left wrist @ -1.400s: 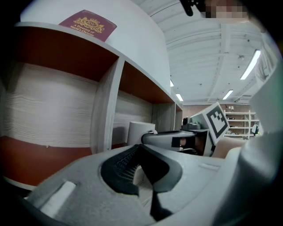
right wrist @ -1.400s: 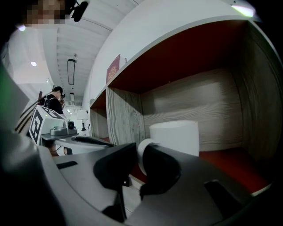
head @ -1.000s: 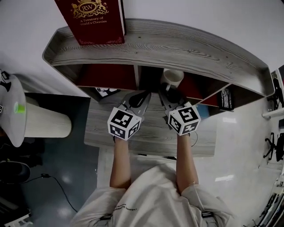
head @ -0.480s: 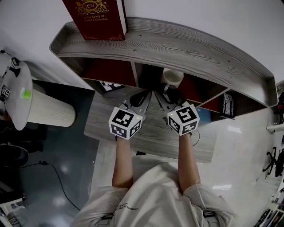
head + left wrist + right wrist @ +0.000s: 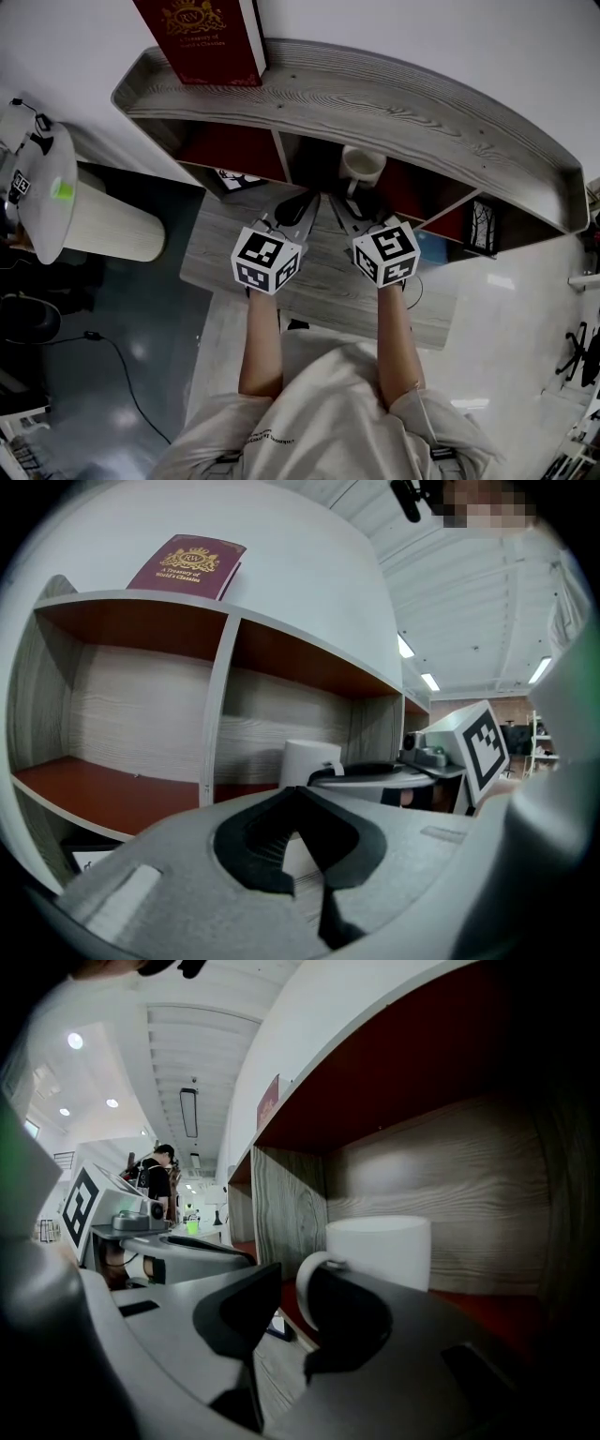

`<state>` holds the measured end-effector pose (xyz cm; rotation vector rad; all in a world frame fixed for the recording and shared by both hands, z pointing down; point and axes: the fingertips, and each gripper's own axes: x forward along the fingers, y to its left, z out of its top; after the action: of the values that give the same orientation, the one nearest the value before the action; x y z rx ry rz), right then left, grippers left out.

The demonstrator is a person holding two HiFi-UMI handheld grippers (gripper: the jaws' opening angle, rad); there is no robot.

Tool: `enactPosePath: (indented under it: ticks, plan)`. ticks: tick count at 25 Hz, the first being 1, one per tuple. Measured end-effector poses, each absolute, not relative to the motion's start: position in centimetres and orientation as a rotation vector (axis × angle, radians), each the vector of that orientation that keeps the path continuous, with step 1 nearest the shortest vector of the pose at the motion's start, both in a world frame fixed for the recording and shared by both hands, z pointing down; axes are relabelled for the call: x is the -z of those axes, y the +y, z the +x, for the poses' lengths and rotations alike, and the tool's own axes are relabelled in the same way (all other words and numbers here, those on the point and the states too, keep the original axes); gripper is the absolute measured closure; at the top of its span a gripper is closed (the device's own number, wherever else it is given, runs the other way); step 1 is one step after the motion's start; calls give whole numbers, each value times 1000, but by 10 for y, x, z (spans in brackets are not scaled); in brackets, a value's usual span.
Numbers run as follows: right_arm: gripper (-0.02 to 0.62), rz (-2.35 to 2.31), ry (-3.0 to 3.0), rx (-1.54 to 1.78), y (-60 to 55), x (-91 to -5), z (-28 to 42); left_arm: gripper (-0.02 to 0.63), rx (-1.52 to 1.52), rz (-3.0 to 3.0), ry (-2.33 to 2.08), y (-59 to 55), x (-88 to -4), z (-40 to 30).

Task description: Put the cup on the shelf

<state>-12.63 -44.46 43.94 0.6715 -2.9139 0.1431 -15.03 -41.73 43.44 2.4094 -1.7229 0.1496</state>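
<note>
A white cup [image 5: 363, 166] stands upright on the red board in the middle bay of the grey wooden shelf [image 5: 394, 98]. In the right gripper view the cup [image 5: 380, 1246] has its handle turned toward me. My right gripper [image 5: 360, 200] is just in front of it and open [image 5: 295, 1283]; the handle shows in the gap between the jaws, and I cannot tell whether they touch it. My left gripper [image 5: 304, 200] hovers beside it to the left, its tips [image 5: 300, 794] together, holding nothing. From there the cup [image 5: 309, 761] sits behind the right gripper.
A red book [image 5: 202, 37] stands on the shelf's top board at the left. Below the shelf is a grey desk [image 5: 319, 272]. A round white table [image 5: 42, 187] and a pale cylinder [image 5: 112, 230] stand to the left. Upright dividers [image 5: 217, 705] split the shelf into bays.
The head view has drifted slightly. The cup stays on the red board, and both grippers keep nearly the same places in front of the shelf.
</note>
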Motion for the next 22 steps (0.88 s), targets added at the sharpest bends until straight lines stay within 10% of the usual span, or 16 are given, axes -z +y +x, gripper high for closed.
enactPosePath:
  ticks: [22]
  plan:
    - [491,738,-2914,-160,-445,-436,-89,595,-202,2461,-1667,-424,-430,-110]
